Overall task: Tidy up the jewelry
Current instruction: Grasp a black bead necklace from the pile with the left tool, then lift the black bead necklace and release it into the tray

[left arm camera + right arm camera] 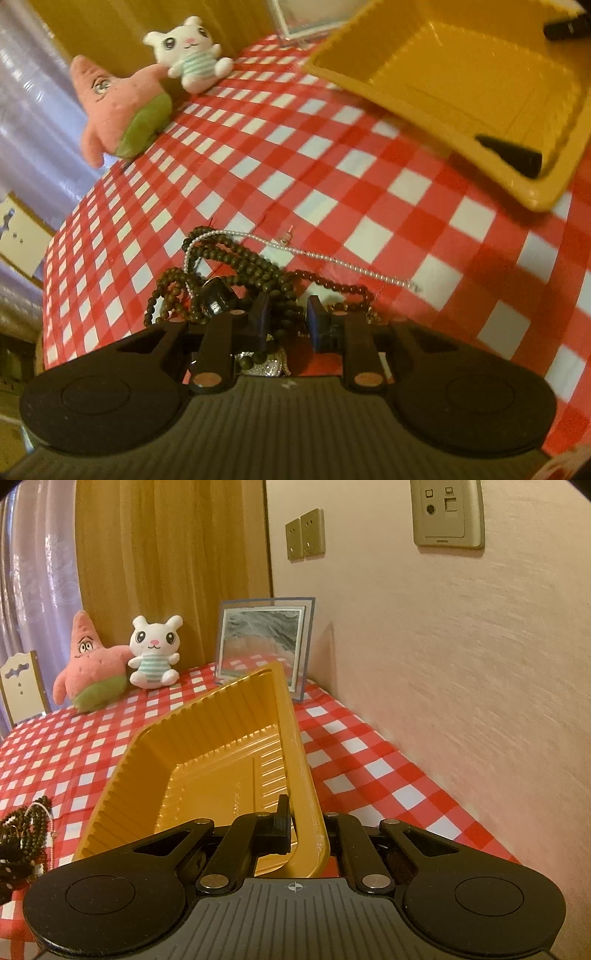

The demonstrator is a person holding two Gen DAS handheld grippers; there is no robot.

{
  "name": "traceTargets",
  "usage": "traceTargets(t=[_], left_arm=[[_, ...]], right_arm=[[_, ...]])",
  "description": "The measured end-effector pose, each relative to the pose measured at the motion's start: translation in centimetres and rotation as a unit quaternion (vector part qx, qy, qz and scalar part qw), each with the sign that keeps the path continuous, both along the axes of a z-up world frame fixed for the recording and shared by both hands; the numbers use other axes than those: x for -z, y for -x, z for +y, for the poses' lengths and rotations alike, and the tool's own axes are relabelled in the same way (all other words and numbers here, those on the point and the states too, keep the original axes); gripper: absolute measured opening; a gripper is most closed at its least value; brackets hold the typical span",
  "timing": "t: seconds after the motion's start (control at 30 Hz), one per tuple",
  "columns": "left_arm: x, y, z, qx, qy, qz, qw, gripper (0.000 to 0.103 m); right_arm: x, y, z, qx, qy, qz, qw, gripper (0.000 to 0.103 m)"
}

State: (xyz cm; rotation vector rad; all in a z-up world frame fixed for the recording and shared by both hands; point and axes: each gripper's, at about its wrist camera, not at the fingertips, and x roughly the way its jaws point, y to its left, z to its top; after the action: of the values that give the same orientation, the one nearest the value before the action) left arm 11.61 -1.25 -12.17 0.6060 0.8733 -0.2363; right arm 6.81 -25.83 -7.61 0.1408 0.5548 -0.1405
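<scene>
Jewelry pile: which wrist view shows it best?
Left wrist. The jewelry pile sits centre frame, dark beads and silver chain distinct, right at the left tool. Right wrist catches only a cropped edge of it at far left.

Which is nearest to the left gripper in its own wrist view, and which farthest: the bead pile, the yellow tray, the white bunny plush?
1. Bead pile: between and just ahead of the left gripper.
2. Yellow tray: further off, upper right, tilted off the cloth.
3. White bunny plush: farthest, at the table's back edge, upper left.
</scene>
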Motion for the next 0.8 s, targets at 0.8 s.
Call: traceTargets(t=[0.8], left_arm=[[-14.2,1.9,6.8,-0.078,0.179,-0.091,0.9766,0.007]], right_arm=[[0.1,0.1,-0.1,-0.002,-0.007,0.000,1.000,0.005]])
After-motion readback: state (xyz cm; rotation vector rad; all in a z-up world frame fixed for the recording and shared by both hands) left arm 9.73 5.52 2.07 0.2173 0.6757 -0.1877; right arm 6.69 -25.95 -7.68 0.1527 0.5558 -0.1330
